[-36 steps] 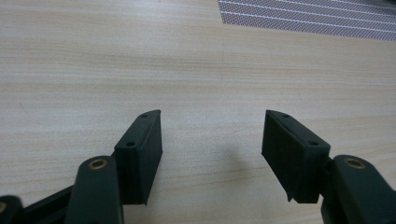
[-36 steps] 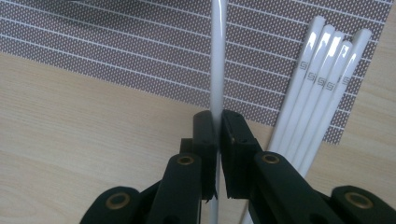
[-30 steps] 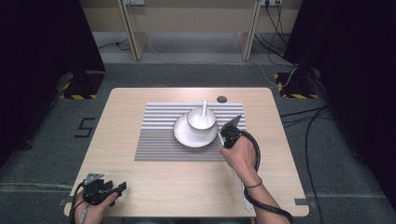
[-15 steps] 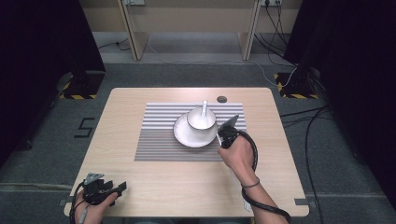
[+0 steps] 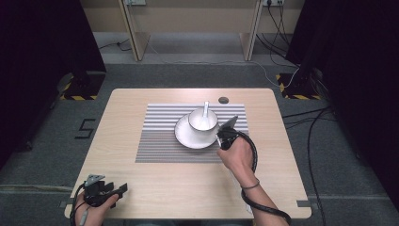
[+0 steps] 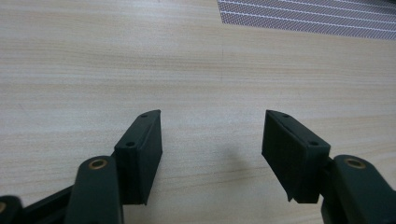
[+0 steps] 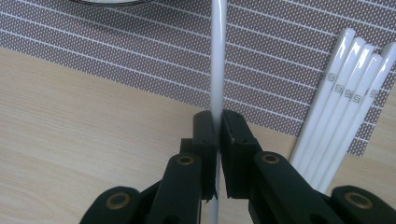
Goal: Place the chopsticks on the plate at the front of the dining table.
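Here the right claw is clamped on a thin white rod, seemingly a chopstick, which runs upright across the striped mat at the bench's middle, toward the saucer carrying a cup and spoon. Four more white chopsticks lie together just beside it. The left claw stands open and empty over bare wood at the bench's near left corner.

Striped placemat on wooden table

high: overhead, facing forward-down | gripper views: close (all share the table)
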`<state>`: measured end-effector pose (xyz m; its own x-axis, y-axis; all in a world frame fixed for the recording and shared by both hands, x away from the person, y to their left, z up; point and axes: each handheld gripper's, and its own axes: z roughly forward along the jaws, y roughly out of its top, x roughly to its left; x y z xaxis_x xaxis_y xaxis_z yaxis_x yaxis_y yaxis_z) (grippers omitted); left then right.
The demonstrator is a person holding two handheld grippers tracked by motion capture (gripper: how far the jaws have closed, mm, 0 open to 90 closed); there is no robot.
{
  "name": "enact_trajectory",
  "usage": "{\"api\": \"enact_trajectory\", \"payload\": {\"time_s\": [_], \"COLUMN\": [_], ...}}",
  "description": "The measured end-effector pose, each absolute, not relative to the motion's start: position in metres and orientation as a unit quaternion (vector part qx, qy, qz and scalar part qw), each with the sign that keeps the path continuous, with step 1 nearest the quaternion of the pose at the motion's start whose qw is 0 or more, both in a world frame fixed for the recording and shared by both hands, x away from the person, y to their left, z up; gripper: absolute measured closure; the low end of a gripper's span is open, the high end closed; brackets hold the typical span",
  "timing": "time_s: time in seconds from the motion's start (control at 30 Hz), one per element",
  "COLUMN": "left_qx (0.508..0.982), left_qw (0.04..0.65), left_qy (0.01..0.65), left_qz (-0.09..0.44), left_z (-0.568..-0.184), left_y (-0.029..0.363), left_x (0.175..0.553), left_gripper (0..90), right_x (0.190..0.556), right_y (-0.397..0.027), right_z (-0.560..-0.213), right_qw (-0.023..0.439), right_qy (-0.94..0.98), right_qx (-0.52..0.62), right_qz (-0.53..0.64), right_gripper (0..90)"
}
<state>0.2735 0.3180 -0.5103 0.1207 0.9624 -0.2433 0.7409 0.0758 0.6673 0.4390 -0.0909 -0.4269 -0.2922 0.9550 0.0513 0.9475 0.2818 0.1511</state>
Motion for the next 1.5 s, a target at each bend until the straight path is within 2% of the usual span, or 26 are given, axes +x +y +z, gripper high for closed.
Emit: {"api": "enact_trajectory", "payload": {"time_s": [1.5], "left_qx": [0.663], "left_qw": [0.352], "left_qy": [0.642], "left_qz": [0.156], "left_z": [-0.51], "left_y": [0.318], "left_x": [0.274], "left_gripper": [37.8], "right_x": [0.432], "right_y": [-0.061], "right_z": [-0.425], "right_qw": [0.026], "right_qy": [0.819], "right_qx": [0.566], "right_qz": [0.093], "right_gripper": [85.1]}}
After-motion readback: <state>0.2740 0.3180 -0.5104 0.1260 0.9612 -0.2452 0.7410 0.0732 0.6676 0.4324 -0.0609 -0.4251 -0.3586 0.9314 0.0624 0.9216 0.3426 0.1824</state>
